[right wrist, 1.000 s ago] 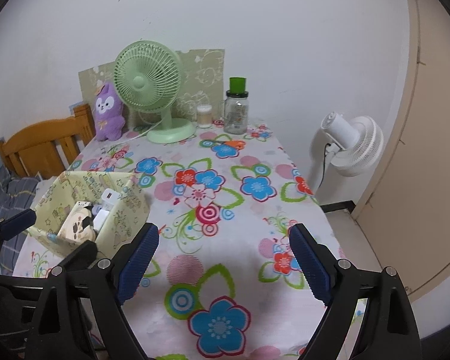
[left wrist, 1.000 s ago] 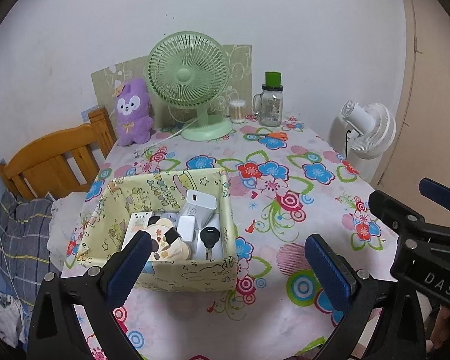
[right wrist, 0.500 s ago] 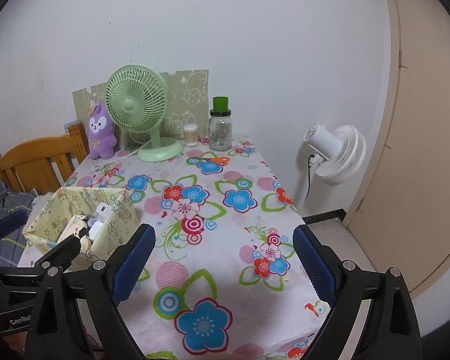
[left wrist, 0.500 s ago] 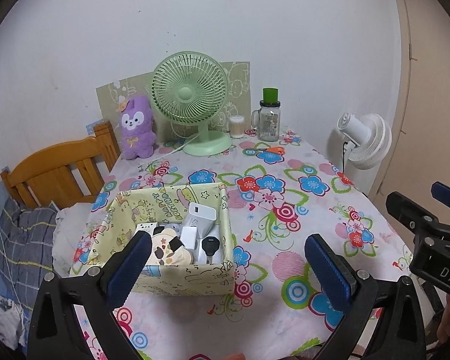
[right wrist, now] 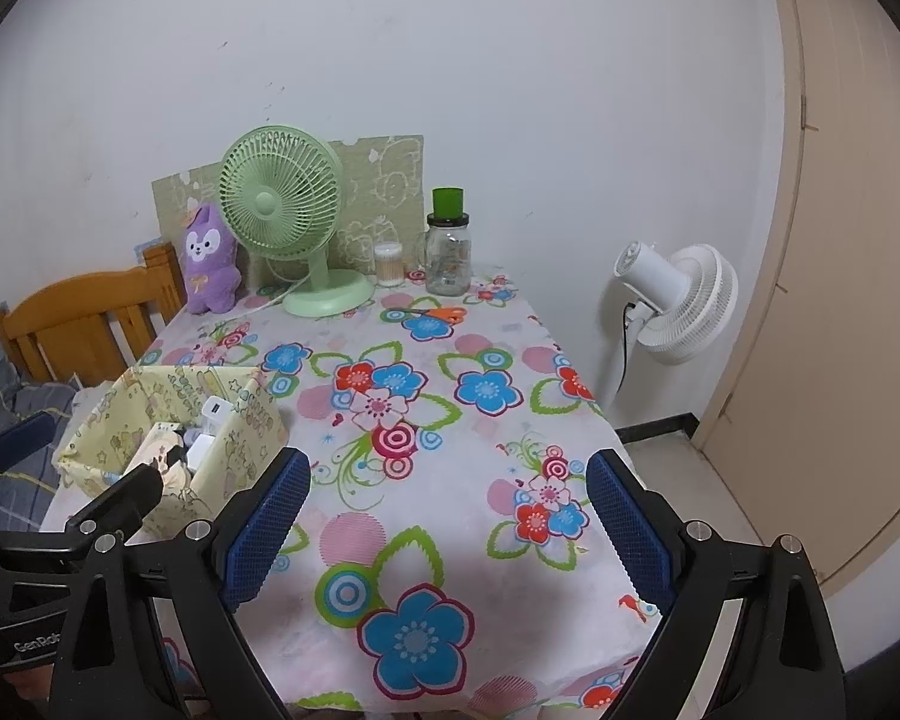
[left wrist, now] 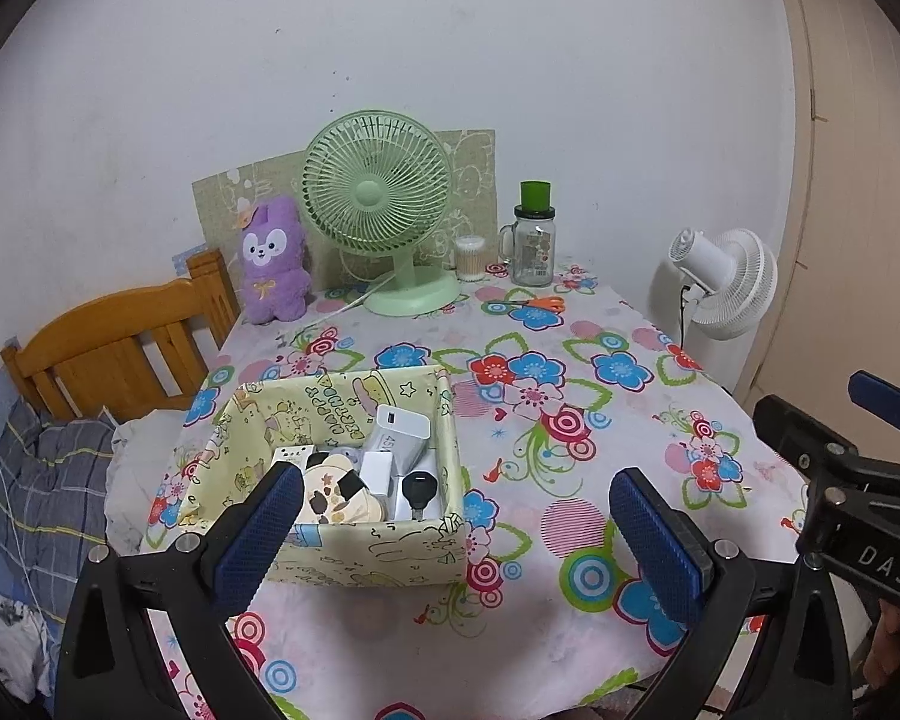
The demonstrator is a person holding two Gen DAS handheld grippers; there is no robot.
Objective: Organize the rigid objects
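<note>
A yellow cartoon-print fabric box point(left wrist: 360, 558) sits on the flower-patterned counter point(left wrist: 570, 420) at lower left of centre in the left wrist view, and the rigid objects are gathered inside it: a white charger point(left wrist: 399, 435) printed "45W", a smaller white adapter point(left wrist: 378, 474), a black car key point(left wrist: 420, 489), a cream item with brown and black patches point(left wrist: 336, 498) and a white plug block point(left wrist: 291, 456). The left gripper point(left wrist: 456, 534) hangs over the near edge with its jaws spread wide and nothing between them; its left blue pad point(left wrist: 258, 540) covers the box's near left corner and part of the contents. The right gripper point(right wrist: 447, 531) is likewise wide apart and empty over bare cloth, its jaws having just finished opening; in the left view its black frame at lower right reads "DAS", cut off at the edge. In the right view the other tool's body at lower left shows "GenRob", also cut off. Along the wall at the upper middle stand a purple plush toy point(left wrist: 273, 264), a green desk fan point(left wrist: 384, 210), a small tub, probably cotton swabs point(left wrist: 470, 258), and a glass jar with a green cap point(left wrist: 534, 240), its label too small to read. Orange-handled scissors point(left wrist: 537, 302) lie before the jar. A white floor fan point(left wrist: 723, 282) stands at right, a wooden bed frame point(left wrist: 114, 348) at left.
</note>
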